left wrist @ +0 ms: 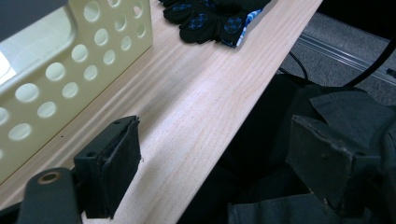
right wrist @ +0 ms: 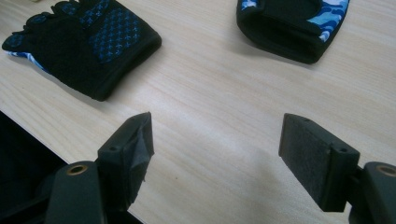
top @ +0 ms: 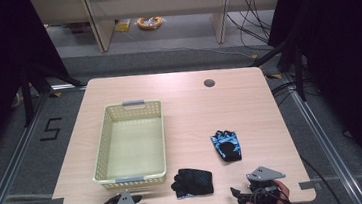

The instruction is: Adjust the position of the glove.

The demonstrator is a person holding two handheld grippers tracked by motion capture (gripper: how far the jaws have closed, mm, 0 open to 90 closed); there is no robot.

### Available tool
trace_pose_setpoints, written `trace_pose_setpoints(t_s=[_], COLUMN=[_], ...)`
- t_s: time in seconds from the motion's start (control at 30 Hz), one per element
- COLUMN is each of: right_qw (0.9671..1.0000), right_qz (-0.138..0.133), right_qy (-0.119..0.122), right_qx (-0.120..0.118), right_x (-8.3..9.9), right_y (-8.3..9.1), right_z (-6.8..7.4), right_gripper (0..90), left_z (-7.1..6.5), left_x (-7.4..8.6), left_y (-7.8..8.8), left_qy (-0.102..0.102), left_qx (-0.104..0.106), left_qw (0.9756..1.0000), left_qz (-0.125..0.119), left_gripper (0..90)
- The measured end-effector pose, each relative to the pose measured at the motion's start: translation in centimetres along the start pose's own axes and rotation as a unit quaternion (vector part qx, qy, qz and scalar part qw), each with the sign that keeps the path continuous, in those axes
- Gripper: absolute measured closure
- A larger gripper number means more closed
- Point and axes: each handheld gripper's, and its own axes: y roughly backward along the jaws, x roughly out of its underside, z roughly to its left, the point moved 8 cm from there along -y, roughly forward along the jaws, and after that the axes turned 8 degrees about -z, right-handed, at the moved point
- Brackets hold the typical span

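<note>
A black glove with blue dots lies palm down near the table's front edge. A second glove, black with blue camouflage, lies farther in and to the right. My left gripper hovers open over the front edge, just before the basket's near corner, with nothing between its jaws. My right gripper stands open at the front right, over bare wood a short way from both gloves.
A cream perforated basket with grey handles stands empty on the left half of the wooden table. A round cable hole sits at the back. Dark floor and rails flank the table.
</note>
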Motion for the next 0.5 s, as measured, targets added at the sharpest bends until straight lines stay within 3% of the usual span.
trace_pose_setpoints(t_s=[0.07, 0.1, 0.13, 0.2, 0.27, 0.33, 0.37, 0.4, 0.47, 0.5], right_qw=[0.9998, 0.9998, 0.9999, 1.0000, 0.9999, 0.9999, 0.9998, 0.9997, 0.9996, 0.9996], right_qz=[0.002, 0.002, -0.007, -0.007, -0.008, -0.010, -0.015, -0.016, -0.020, -0.023], right_qy=[-0.019, -0.019, 0.005, -0.001, -0.010, -0.003, -0.010, -0.009, -0.007, -0.003], right_qx=[0.003, 0.003, -0.006, -0.003, -0.011, -0.012, -0.013, -0.019, -0.020, -0.019], right_x=[-0.1, -0.1, -0.2, -0.2, -0.4, -0.5, -0.7, -0.8, -1.2, -1.4], right_y=[0.2, 0.2, -0.1, 0.0, -0.2, -0.2, -0.3, -0.3, -0.4, -0.5], right_z=[0.2, 0.2, 0.0, 0.0, 0.3, 0.1, 0.2, 0.2, 0.3, 0.4], right_gripper=[28.3, 28.3, 28.8, 29.2, 30.2, 30.2, 30.5, 31.1, 31.4, 31.6], left_z=[0.0, 0.0, 0.0, 0.1, -0.3, -0.2, -0.4, -0.5, -0.9, -0.8], left_x=[0.1, 0.1, 0.1, 0.0, -0.3, -0.4, -0.6, -0.7, -1.1, -1.4], left_y=[-0.1, -0.1, -0.1, -0.1, 0.0, 0.1, -0.2, -0.2, -0.5, -0.8], left_qy=[0.003, 0.003, 0.002, -0.006, 0.010, 0.001, 0.008, -0.004, 0.006, -0.005], left_qx=[-0.001, -0.001, 0.000, 0.001, 0.011, 0.014, 0.011, 0.014, 0.020, 0.020], left_qw=[1.0000, 1.0000, 1.0000, 1.0000, 0.9998, 0.9999, 0.9998, 0.9999, 0.9997, 0.9996], left_qz=[0.000, 0.000, 0.000, 0.001, -0.009, 0.003, -0.014, -0.005, -0.013, -0.018], left_gripper=[16.9, 17.0, 17.0, 17.2, 18.0, 18.2, 18.7, 19.0, 19.8, 20.1])
